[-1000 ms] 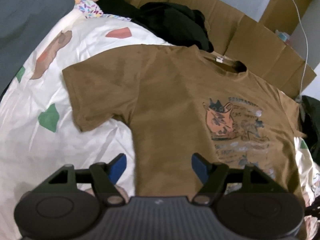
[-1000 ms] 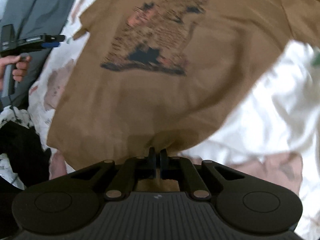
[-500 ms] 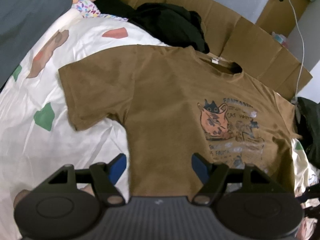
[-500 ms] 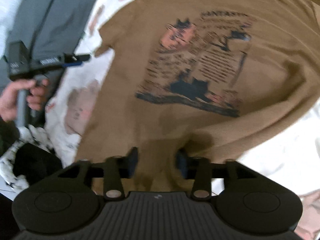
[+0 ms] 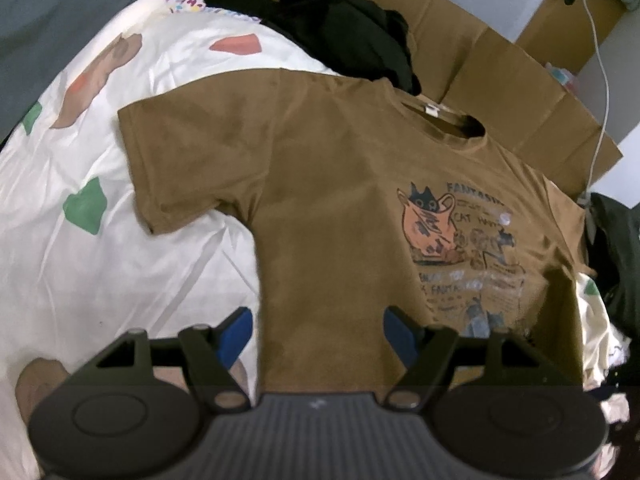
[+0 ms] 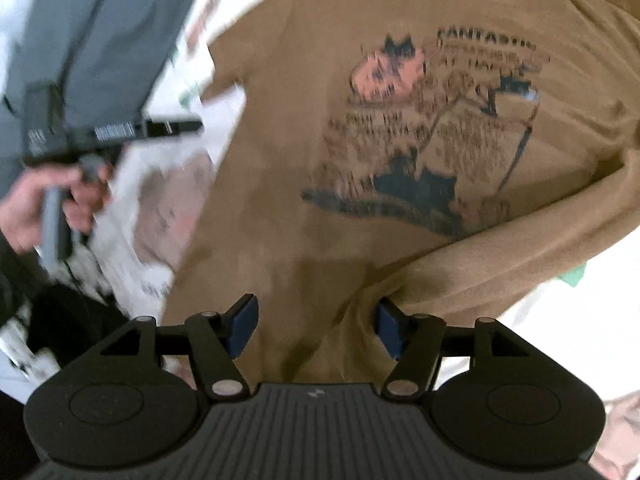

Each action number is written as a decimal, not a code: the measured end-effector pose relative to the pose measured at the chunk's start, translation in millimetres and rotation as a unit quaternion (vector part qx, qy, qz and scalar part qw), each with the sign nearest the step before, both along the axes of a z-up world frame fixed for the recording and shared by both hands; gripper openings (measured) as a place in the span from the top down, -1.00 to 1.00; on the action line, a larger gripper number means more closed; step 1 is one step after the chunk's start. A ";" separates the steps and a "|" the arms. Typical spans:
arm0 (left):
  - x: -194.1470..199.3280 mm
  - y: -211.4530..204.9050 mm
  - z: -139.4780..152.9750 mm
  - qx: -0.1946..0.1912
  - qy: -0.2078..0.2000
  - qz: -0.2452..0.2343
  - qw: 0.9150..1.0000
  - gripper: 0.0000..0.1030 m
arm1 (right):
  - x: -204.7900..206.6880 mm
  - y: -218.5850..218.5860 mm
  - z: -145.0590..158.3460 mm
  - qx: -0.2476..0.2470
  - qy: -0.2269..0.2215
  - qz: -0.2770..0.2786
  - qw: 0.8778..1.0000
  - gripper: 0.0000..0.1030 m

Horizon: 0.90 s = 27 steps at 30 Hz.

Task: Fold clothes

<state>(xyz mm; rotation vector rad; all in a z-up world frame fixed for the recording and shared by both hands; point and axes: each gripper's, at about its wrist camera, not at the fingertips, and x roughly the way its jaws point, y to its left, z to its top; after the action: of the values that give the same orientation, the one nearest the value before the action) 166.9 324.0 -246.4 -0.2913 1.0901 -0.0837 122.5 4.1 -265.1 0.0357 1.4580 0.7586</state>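
Brown printed cotton T-shirt (image 5: 328,200) flat on white patterned bedsheet (image 5: 80,272); hem hidden behind both tools. Left gripper (image 5: 316,330) apart, empty; right gripper (image 6: 316,328) opening, pads clear of cloth. Right view blurred.

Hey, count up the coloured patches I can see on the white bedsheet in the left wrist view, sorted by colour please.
On the white bedsheet:
Green patches: 3
Red patches: 1
Brown patches: 2
Total: 6

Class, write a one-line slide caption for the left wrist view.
Open left gripper hovers over the hem of a brown cat-print T-shirt spread on a patterned white bedsheet.
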 end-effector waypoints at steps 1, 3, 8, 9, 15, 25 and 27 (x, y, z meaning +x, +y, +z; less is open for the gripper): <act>-0.8 0.5 0.0 -0.001 0.000 0.000 1.000 -0.46 | -2.8 -2.5 -1.9 -0.007 0.002 0.004 1.000 -0.30; -1.7 1.5 -0.3 -0.001 0.000 0.000 1.000 -0.46 | -7.0 -11.4 -6.2 -0.014 0.004 0.003 1.000 -0.31; -0.6 1.3 0.5 -0.006 0.001 0.004 1.000 -0.46 | -12.9 -41.2 -23.9 -0.042 0.013 -0.006 0.999 -0.30; -0.3 0.8 0.8 -0.006 0.000 0.003 1.000 -0.46 | -13.6 -46.9 -27.7 -0.044 0.016 -0.008 0.999 -0.30; -0.2 -3.1 -0.5 -0.004 0.002 -0.001 1.000 -0.46 | -21.4 -55.0 -40.2 -0.028 0.007 0.010 1.000 -0.30; -1.1 -4.4 -3.4 -0.006 0.006 -0.004 1.000 -0.46 | -13.3 -41.4 -34.6 0.009 0.010 0.019 1.000 0.92; -0.9 -3.9 -4.8 -0.004 0.008 -0.003 1.000 -0.46 | -12.5 -33.9 -25.1 0.032 0.002 0.030 0.999 0.92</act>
<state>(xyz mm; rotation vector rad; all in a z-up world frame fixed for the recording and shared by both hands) 166.0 320.1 -251.2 -0.2967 1.1065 -0.0911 110.0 -29.7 -290.2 0.0428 1.4436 0.8543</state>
